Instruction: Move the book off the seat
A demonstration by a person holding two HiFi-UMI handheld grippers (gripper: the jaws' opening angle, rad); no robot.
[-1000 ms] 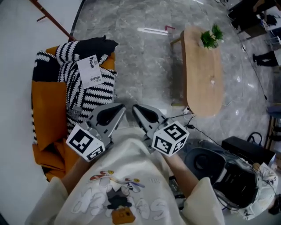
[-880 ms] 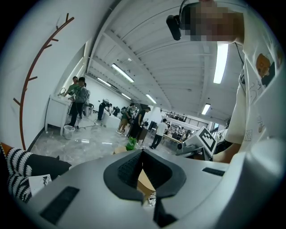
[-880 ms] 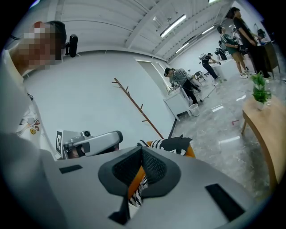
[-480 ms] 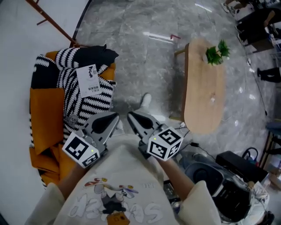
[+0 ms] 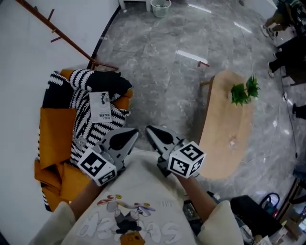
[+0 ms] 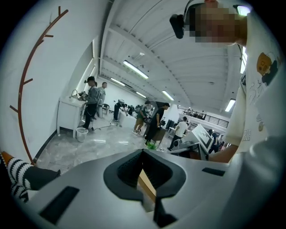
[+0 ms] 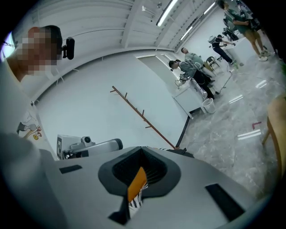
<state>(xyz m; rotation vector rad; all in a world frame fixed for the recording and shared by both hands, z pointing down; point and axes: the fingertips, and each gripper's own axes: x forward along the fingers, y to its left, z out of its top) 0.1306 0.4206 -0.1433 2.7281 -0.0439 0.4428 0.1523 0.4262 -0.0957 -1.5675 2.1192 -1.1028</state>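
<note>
Floor: grey marble, glossy, spread out right of the seat.
Seat: orange armchair at the head view's left; lower corner cut off behind a sleeve.
Table: long oval of pale wood, well right of the seat.
Sweatshirt: cream, with a cartoon print and outlined letters, chopped by the bottom edge and not readable.
Throw: black-and-white stripes, heaped over the seat's back and cushion.
Rack: brown pegged rod on the white wall, slanting up behind the seat.
Left gripper: clenched, jaws tip to tip, nothing between them; just right of the seat.
Right gripper: clamped tight too, empty; a little further right of the seat.
Book: white cover with dark print too small to read; lying on the throw, on the seat, apart from both grippers.
Plant: green sprig on the table, well right of the seat.
Bin: white, cut by the top edge, far beyond the seat.
Head view only: the book.
Gripper views only: ceiling strip lights and people at a white counter far back, too small for detail.
</note>
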